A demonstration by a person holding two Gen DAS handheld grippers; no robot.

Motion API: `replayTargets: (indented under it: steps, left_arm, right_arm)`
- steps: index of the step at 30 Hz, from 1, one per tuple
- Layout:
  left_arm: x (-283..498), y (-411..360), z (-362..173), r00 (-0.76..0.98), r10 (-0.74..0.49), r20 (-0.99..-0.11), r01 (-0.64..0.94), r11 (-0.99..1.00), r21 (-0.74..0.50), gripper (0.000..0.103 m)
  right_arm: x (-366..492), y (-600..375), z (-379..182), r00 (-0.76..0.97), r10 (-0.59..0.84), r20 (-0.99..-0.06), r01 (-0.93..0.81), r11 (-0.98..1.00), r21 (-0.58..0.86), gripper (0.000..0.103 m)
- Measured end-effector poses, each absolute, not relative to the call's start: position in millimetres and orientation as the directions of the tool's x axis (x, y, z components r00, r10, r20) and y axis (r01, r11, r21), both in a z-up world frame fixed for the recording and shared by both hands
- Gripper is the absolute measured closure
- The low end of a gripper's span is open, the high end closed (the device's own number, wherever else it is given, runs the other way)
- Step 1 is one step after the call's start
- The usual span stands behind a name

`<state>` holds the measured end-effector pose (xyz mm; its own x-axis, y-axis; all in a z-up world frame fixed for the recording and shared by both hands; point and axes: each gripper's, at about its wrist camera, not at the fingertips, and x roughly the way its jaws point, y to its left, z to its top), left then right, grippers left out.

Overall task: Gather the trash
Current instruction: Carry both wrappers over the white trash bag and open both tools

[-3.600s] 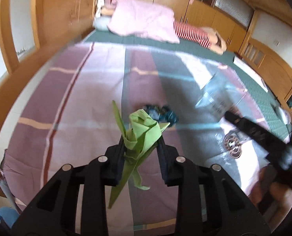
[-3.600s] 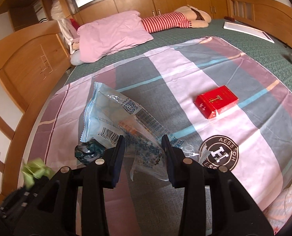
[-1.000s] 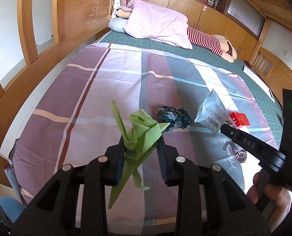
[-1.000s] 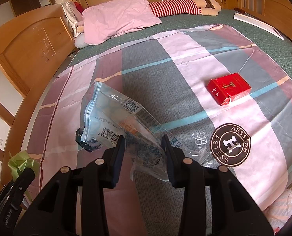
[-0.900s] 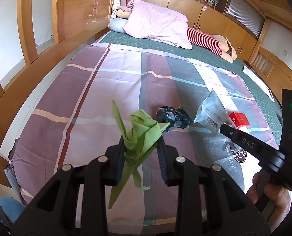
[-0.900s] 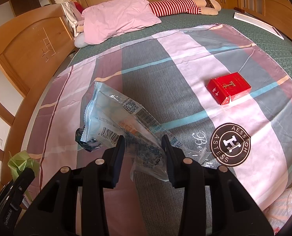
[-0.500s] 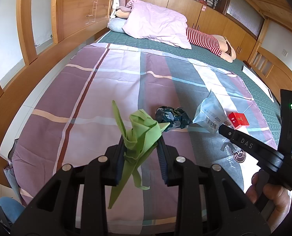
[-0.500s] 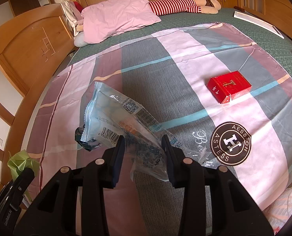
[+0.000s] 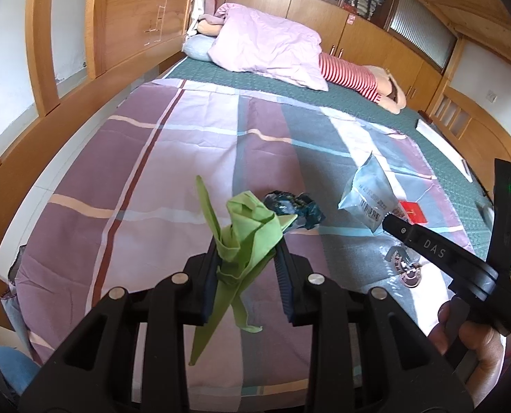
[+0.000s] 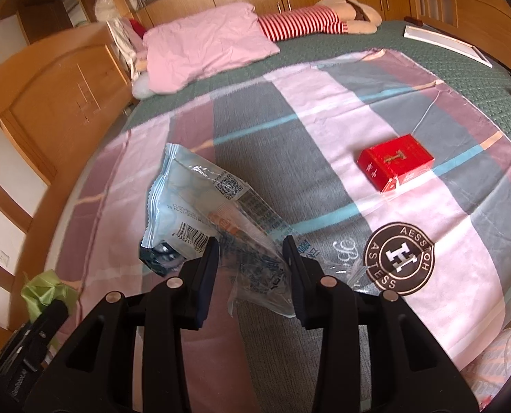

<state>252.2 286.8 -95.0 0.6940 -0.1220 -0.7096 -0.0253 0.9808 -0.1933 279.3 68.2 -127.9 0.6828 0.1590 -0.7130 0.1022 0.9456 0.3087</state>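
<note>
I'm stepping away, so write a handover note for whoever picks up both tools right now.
Left tool: shut on the green paper scrap, held above the bedsheet.
Right tool: shut on the clear plastic wrapper, also off the sheet.
Still lying on the sheet: a crumpled dark wrapper near the middle and a red box further right.
Done: two pieces picked up. Left: drop both off (no bin in view), then fetch the other two.

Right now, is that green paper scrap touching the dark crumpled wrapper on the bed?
Cannot tell. In the left wrist view the green paper scrap overlaps the dark crumpled wrapper.
</note>
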Motion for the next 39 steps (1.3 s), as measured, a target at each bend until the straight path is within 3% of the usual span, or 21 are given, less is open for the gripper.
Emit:
replayTargets:
  steps: [4, 12, 19, 23, 28, 29, 31, 32, 36, 39]
  left_arm:
    - [251.9, 279.1, -85.2, 0.706, -0.229, -0.670, 0.046, 0.959, -0.279, 0.072]
    - [245.9, 248.7, -79.0, 0.633, -0.530, -0.564, 0.266, 0.833, -0.485, 0.072]
    - [223.5, 181.0, -71.9, 0.435, -0.770, -0.467, 0.489, 0.638, -0.595, 0.072]
    - [195.5, 121.2, -69.9, 0.288, -0.838, -0.464, 0.603, 0.535, -0.592, 0.072]
    - [150.8, 33.5, -77.2, 0.048, -0.877, -0.477, 0.720, 0.362, -0.593, 0.070]
    - [140.0, 15.3, -78.7, 0.001, -0.874, -0.486, 0.736, 0.330, -0.591, 0.066]
    - [123.9, -12.0, -84.8, -0.062, -0.856, -0.512, 0.762, 0.291, -0.579, 0.026]
    - [118.6, -23.5, -87.0, -0.068, -0.846, -0.528, 0.775, 0.288, -0.562, 0.019]
    - [145.9, -6.8, -85.0, 0.018, -0.825, -0.565, 0.752, 0.384, -0.536, 0.012]
    - [203.7, 47.8, -76.0, 0.235, -0.759, -0.608, 0.646, 0.589, -0.486, 0.006]
  right_arm:
    - [254.4, 50.1, -105.7, 0.712, 0.205, -0.672, 0.082, 0.926, 0.369, 0.064]
    - [178.4, -39.4, -39.1, 0.753, 0.160, -0.638, 0.085, 0.938, 0.335, 0.064]
    - [71.3, -156.7, -52.8, 0.638, -0.041, -0.769, 0.304, 0.931, 0.203, 0.064]
    - [31.0, -189.2, -89.5, 0.457, -0.035, -0.889, 0.332, 0.934, 0.134, 0.045]
    - [-15.4, -245.2, -77.7, 0.505, -0.142, -0.851, 0.530, 0.829, 0.177, 0.035]
    - [-23.2, -256.8, -71.4, 0.525, -0.155, -0.837, 0.568, 0.796, 0.209, 0.035]
    - [-32.3, -269.8, -61.5, 0.555, -0.165, -0.815, 0.600, 0.758, 0.256, 0.034]
    - [-33.7, -273.0, -57.9, 0.567, -0.174, -0.805, 0.606, 0.750, 0.265, 0.033]
    - [-20.1, -270.0, -46.5, 0.592, -0.192, -0.783, 0.601, 0.752, 0.271, 0.030]
    - [3.3, -259.1, -45.4, 0.605, -0.158, -0.780, 0.565, 0.776, 0.281, 0.029]
